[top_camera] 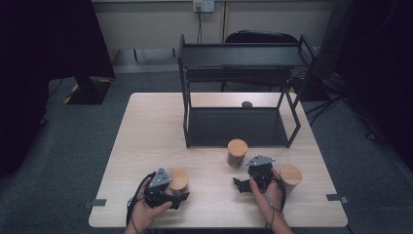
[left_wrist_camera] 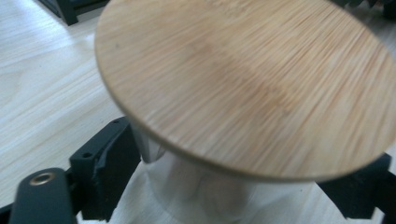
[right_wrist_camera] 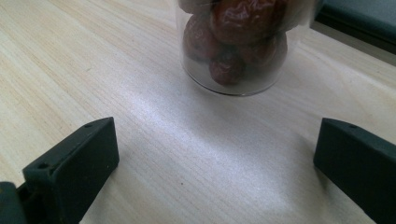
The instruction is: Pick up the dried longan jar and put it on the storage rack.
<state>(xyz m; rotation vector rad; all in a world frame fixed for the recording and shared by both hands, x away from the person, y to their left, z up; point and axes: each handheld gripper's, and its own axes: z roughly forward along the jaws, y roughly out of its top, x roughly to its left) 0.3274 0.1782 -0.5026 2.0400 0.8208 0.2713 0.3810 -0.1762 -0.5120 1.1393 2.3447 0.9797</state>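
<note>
With the left gripper (top_camera: 176,194) clamped on a bamboo-lidded glass jar (top_camera: 178,180) near the table's (top_camera: 146,126) front edge and the right gripper (top_camera: 249,183) open, the smooth glass could slip or tip.

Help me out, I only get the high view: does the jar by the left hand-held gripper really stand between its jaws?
Observer: Yes. The left gripper view shows the left jar between the jaws of the left hand-held gripper, and both are close against its glass. I cannot tell whether they press on it.
Operator: What is in the middle jar?
Observer: In the right gripper view, the middle jar holds wrinkled reddish-brown fruit.
Operator: Is the right one gripping anything?
Observer: No. The right hand-held gripper has its jaws wide open over bare table, and the middle jar stands ahead of their tips.
</note>
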